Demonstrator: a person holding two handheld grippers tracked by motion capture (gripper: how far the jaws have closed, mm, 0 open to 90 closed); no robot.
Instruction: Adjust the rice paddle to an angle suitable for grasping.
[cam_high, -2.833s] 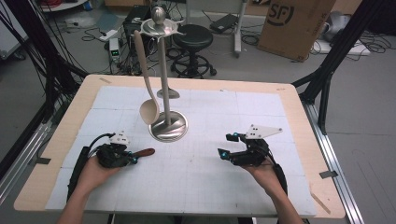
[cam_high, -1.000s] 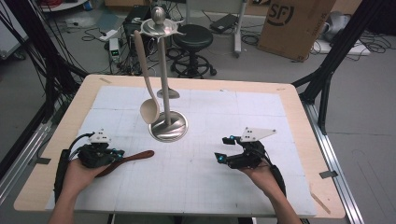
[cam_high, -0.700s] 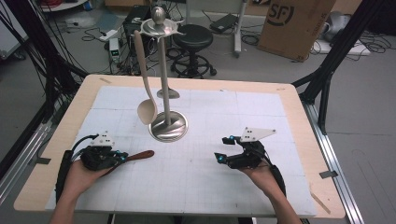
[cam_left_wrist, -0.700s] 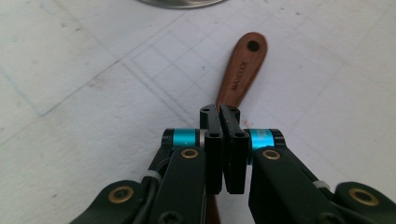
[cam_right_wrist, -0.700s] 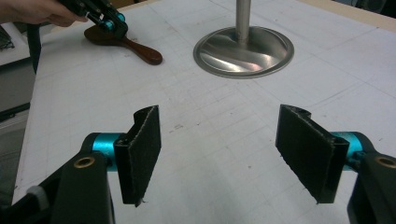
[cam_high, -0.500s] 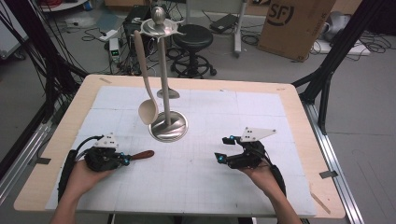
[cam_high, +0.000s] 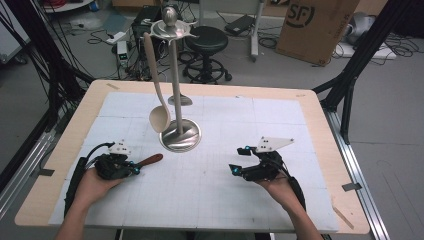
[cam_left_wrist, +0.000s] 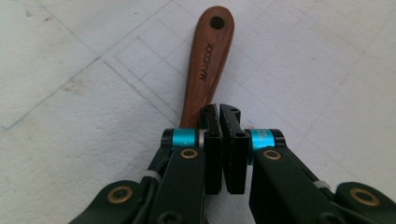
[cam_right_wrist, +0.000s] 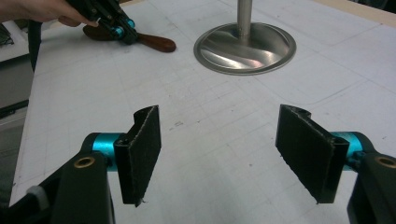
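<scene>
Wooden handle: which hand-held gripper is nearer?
Left. The left hand-held gripper is shut on the wooden handle. The right hand-held gripper sits open, well off to its right across the table.

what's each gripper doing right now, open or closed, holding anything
Left gripper: closed on the wooden handle lying on the table.
Right gripper: open, nothing between its jaws.

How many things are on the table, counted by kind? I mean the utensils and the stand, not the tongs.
Wooden-handled utensil: 1
Pale spoon hanging on the stand: 1
Metal stand: 1
Total: 3
</scene>
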